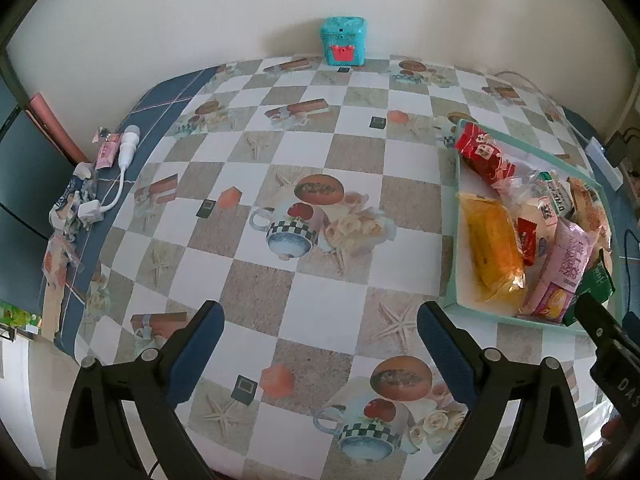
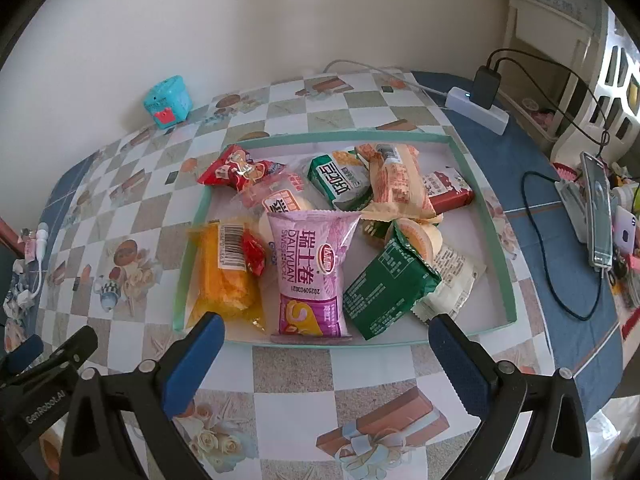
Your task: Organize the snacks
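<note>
the snacks (image 2: 312, 264) lie gathered in the tray (image 2: 502, 276); both claws, left claw (image 1: 320, 344) and right claw (image 2: 326, 354), hang released and empty over the table (image 1: 280, 152), likely finished.

Left tool (image 1: 320, 332) jaws spread wide, empty, hovering; right tool (image 2: 326, 340) same, gripping nothing.

A plain cream wall (image 1: 200, 20) stands behind the counter (image 1: 280, 160), which wears a checkered cloth printed with teapots and starfish, blue at its edges. Soft daylight falls evenly. In the right view, pale carved furniture (image 2: 560, 60) stands past the counter's right end.
</note>
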Motion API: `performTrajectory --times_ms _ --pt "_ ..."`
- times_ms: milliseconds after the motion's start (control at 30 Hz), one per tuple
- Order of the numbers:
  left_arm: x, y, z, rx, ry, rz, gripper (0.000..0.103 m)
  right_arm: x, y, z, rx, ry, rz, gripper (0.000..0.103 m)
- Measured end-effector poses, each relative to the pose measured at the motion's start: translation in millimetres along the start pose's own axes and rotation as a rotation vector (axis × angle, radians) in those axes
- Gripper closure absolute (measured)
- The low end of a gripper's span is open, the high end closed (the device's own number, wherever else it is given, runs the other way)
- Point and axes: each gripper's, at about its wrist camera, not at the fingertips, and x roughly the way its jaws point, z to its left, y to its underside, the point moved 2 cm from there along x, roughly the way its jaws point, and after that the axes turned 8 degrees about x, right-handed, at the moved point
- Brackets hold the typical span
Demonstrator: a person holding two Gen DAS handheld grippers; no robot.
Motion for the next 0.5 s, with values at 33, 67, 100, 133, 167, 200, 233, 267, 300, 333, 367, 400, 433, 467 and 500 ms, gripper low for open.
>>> performTrajectory --times_ms 33,67,100,133,167,200,233,267,300,333,367,400,433,467,500 --pt "0.4 -0.1 0.2 0.002 -0.001 0.001 0.006 0.0 0.0 -0.1 0.001 0.0 0.0 0.0" --pt "0.7 -0.1 0.0 0.005 -0.001 0.001 0.006 0.0 0.1 0.0 0.002 0.0 0.001 0.0" --pt "0.7 -0.2 -0.1 0.007 0.0 0.001 0.006 0.1 0.1 0.0 0.0 -0.001 0.001 0.0" --pt "0.9 -0.2 -0.3 0.009 0.0 0.002 0.006 0.2 0.1 -0.1 -0.001 -0.001 0.002 0.0" --pt "1.2 -0.3 -0.4 0.009 0.0 0.003 0.006 0.4 0.2 -0.1 -0.002 -0.002 0.004 0.0" --pt "1.3 -0.3 -0.6 0.01 0.0 0.003 0.006 0.8 0.1 -0.3 -0.003 -0.002 0.004 0.0" --pt "1.4 -0.3 -0.7 0.009 -0.002 0.003 0.006 0.8 0.2 -0.3 -0.003 -0.002 0.005 0.0" --pt "1.8 -0.4 -0.3 0.009 -0.004 0.004 0.006 0.9 0.2 -0.3 -0.003 -0.001 0.005 0.0" --pt "2.5 -0.6 0.1 0.009 -0.007 0.006 0.006 1.1 0.2 -0.2 -0.003 -0.001 0.006 0.0" --pt "3.1 -0.6 0.6 0.009 -0.008 0.007 0.006 1.4 0.5 -0.3 -0.002 0.0 0.007 0.0" --pt "3.8 -0.6 1.1 0.009 -0.008 0.009 0.006 1.6 0.5 -0.2 -0.002 0.0 0.008 0.0" --pt "4.4 -0.4 1.3 0.009 -0.009 0.01 0.006 1.6 0.6 0.0 -0.003 0.0 0.009 0.0" --pt "5.0 -0.4 1.3 0.011 -0.01 0.012 0.006 1.7 0.8 0.3 -0.005 0.0 0.009 0.0" --pt "5.6 -0.5 1.6 0.012 -0.01 0.014 0.006 1.7 0.9 0.7 -0.007 0.001 0.01 0.0" --pt "5.9 -0.6 1.9 0.014 -0.01 0.015 0.006 1.9 1.1 1.1 -0.009 0.001 0.011 0.0"
